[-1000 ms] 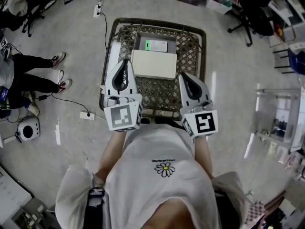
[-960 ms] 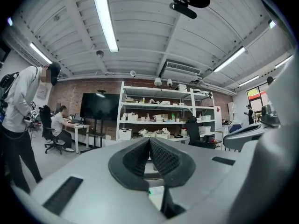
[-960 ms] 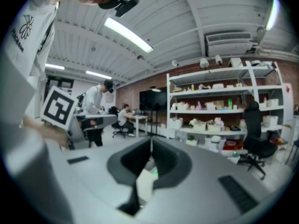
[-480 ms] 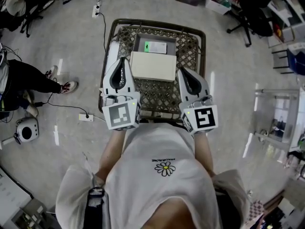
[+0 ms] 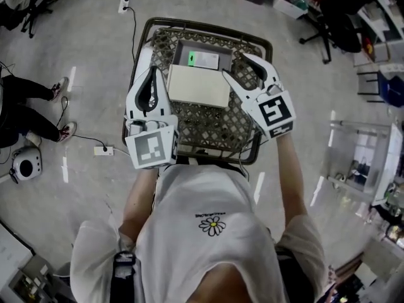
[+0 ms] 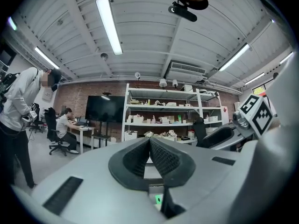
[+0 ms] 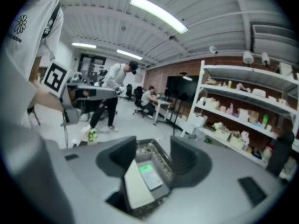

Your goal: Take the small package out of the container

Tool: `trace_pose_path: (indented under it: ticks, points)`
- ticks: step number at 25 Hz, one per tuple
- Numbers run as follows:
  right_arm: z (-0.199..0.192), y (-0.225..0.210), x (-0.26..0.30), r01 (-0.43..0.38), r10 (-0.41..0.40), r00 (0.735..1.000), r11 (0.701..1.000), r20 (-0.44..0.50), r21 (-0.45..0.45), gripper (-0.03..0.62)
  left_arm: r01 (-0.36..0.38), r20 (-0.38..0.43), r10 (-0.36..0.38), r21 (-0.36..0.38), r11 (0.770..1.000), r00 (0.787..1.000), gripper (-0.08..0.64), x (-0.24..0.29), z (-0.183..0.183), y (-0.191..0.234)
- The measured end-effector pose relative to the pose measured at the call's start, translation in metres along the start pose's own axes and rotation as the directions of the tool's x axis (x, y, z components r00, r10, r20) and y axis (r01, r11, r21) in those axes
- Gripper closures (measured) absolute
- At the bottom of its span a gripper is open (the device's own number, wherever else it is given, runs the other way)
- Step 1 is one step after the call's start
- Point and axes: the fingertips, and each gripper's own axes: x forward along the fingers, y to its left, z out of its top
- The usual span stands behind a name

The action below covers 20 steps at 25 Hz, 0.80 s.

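Note:
A wire shopping cart (image 5: pixel 252 145) stands in front of me in the head view. In it lies a cream box (image 5: pixel 197 85), and beyond that a flat grey package with a green label (image 5: pixel 204 59). My right gripper (image 5: pixel 235 65) hangs over the cart's right side, angled toward the boxes. Its jaws are opening and nothing is between them. In the right gripper view, that gripper (image 7: pixel 153 154) frames the cream box (image 7: pixel 134 189) and the green-labelled package (image 7: pixel 150 175) below. My left gripper (image 5: pixel 151 72) is shut over the cart's left rim; in its own view the left gripper (image 6: pixel 149 143) points up at the room.
A person's legs and shoes (image 5: pixel 58 88) are on the floor to the left, near a power strip (image 5: pixel 101 150) with cables. A round white device (image 5: pixel 26 167) sits at far left. An office chair (image 5: pixel 334 24) and shelving (image 5: pixel 372 150) stand to the right.
My right gripper has swung forward and leftward over the cart, and its jaws have parted. The left gripper has drifted slightly left along the rim. The person on the left stepped away.

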Motion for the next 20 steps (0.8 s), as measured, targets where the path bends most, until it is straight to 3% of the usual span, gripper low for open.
trace_pose_path:
  ticks: [3, 7, 14, 20]
  points:
    - [-0.02, -0.001, 0.029, -0.146, 0.134, 0.984, 0.984, -0.116, -0.105, 0.329, 0.005, 0.0, -0.005, -0.002, 1.0, 1.0, 0.532, 0.004, -0.005, -0.002]
    - [-0.056, 0.005, 0.062, -0.324, 0.264, 0.924, 0.926, -0.277, -0.196, 0.31, -0.024, -0.022, 0.024, -0.008, 1.0, 0.999, 0.532, 0.014, -0.012, 0.0]
    - [-0.128, 0.008, 0.114, -0.563, 0.393, 0.756, 0.798, -0.524, -0.214, 0.304, -0.028, -0.049, 0.027, -0.016, 0.999, 0.998, 0.532, 0.037, -0.035, 0.0]
    - [-0.184, 0.003, 0.162, -0.651, 0.454, 0.623, 0.752, -0.637, -0.101, 0.304, -0.059, -0.083, 0.057, -0.018, 0.998, 0.995, 0.532, 0.054, -0.063, 0.012]
